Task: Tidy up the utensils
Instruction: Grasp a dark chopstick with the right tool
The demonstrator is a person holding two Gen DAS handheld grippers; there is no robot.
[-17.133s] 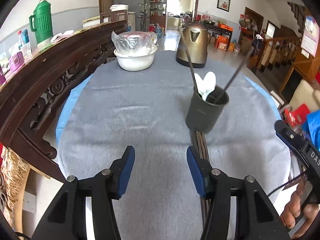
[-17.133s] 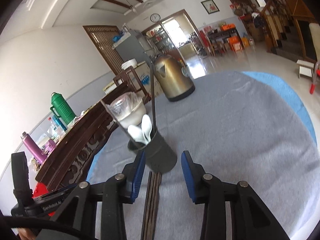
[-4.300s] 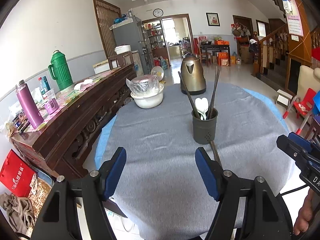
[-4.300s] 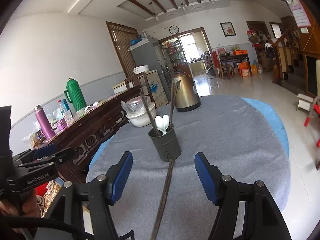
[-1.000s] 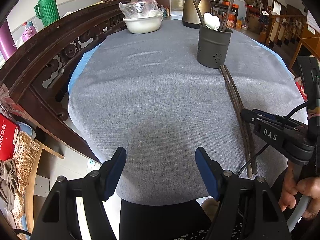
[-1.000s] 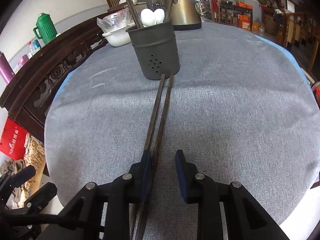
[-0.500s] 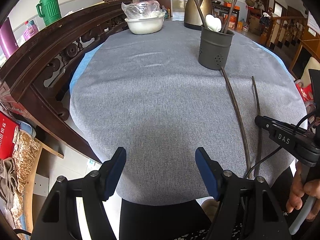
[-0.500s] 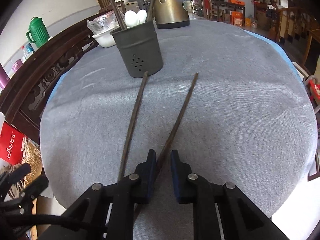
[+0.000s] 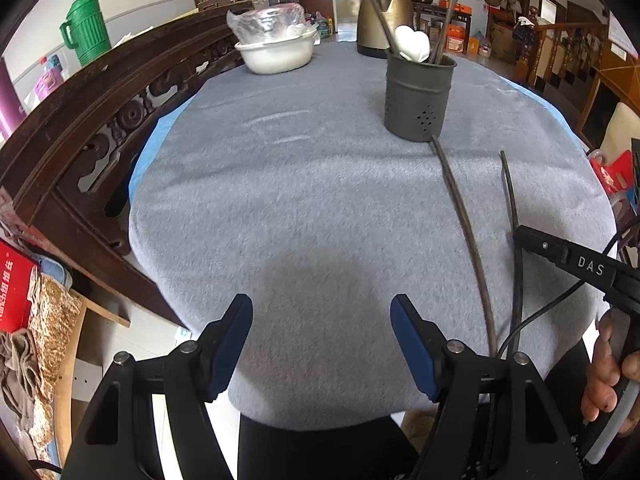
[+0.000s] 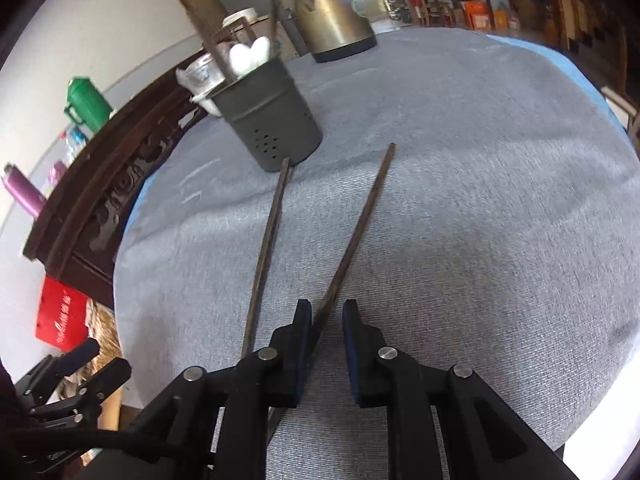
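Right wrist view: the right gripper has its blue-padded fingers drawn narrow around the near end of one dark chopstick; the stick lies against the left pad, a small gap shows beside the right pad, and a firm clamp cannot be confirmed from this view. That chopstick runs from the fingers toward the middle of the grey-clothed table, its far tip free on the cloth. A second chopstick lies just to its left, outside the fingers, with its far tip touching the base of the dark perforated utensil holder; the two sticks fan apart toward the holder (closest at the near edge of the table). The holder stands upright toward the far left part of the table and carries white spoons and further dark sticks. A brass-coloured kettle stands behind it near the far edge. Left wrist view: the left gripper hangs over the near edge of the table with its fingers spread wide and nothing between them. A white bowl with a plastic bag in it sits near the far left edge, beside a carved wooden rail. A hand grips the right tool's handle at the right border.
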